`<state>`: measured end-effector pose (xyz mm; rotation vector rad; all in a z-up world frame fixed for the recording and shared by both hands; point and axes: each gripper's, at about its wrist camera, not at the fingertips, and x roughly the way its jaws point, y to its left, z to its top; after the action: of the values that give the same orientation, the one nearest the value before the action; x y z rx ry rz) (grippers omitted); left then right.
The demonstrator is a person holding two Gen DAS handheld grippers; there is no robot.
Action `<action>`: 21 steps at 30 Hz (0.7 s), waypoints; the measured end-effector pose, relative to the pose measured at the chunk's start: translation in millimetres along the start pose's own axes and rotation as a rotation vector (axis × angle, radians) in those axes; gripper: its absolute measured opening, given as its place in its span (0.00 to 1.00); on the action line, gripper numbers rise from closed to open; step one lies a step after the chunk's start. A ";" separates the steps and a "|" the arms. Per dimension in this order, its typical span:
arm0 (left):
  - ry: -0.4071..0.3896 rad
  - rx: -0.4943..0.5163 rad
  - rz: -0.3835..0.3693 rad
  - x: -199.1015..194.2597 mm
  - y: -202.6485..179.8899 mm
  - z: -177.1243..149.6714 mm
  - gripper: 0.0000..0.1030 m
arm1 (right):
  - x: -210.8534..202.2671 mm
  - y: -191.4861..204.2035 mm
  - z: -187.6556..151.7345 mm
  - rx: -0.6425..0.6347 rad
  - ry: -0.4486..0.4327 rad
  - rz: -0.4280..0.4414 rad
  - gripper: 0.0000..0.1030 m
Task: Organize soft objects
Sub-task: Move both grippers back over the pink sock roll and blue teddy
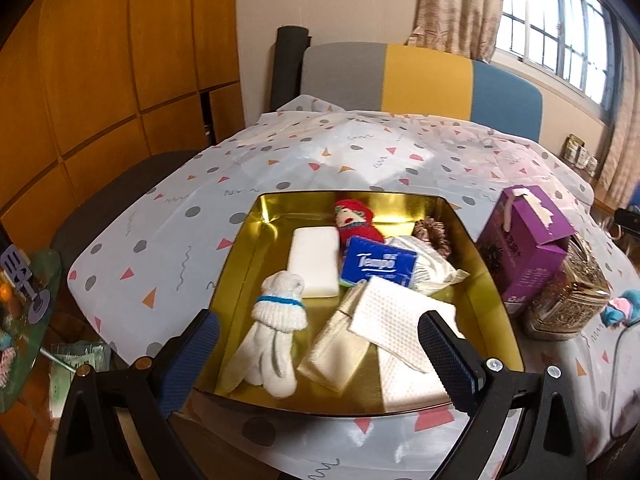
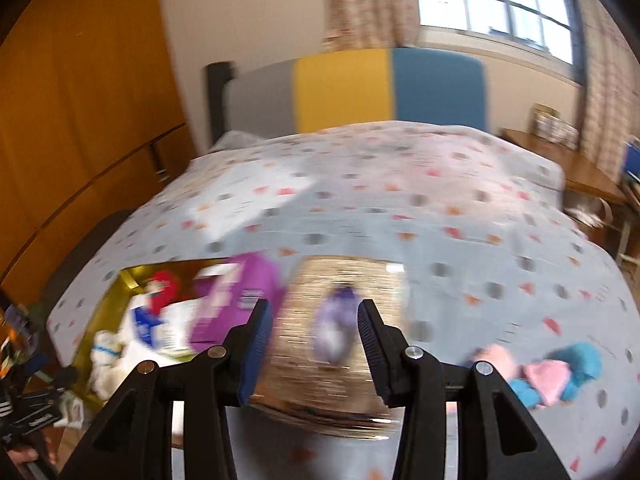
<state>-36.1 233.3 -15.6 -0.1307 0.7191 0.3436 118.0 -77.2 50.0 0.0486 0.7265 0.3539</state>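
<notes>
Gloves [image 1: 272,328] lie in gold tray [image 1: 472,236] — left claw [image 1: 320,352] spread.

The left tool [image 1: 319,354] has two matte black plastic fingers braced by triangular open-frame struts. Each finger carries a blue pad [image 1: 448,354] with a fine cross-hatched grip texture on its inner face. Round metal screw heads sit at the pivots: copper-toned ones on its left side, silvery ones on its right. The right tool [image 2: 315,344] is built alike: black fingers, ribbed blue pads [image 2: 256,350], cut-out triangular braces, and round silver-grey screw heads along the linkage.
</notes>
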 end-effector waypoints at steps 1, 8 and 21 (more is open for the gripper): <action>-0.001 0.008 -0.004 -0.4 -3.1 0.3 0.97 | -1.4 -12.4 -0.7 0.016 -0.001 -0.020 0.43; 0.001 0.067 -0.035 -3.4 -26.2 -0.8 0.97 | -12.7 -105.7 -14.0 0.183 -0.004 -0.197 0.43; -0.062 0.234 -0.265 -32.3 -94.9 16.9 1.00 | -20.4 -239.7 -66.8 0.588 0.004 -0.379 0.43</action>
<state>-14.8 139.9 18.5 0.0076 0.6659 0.0095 131.8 -314.5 -26.6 0.4589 0.8057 -0.2301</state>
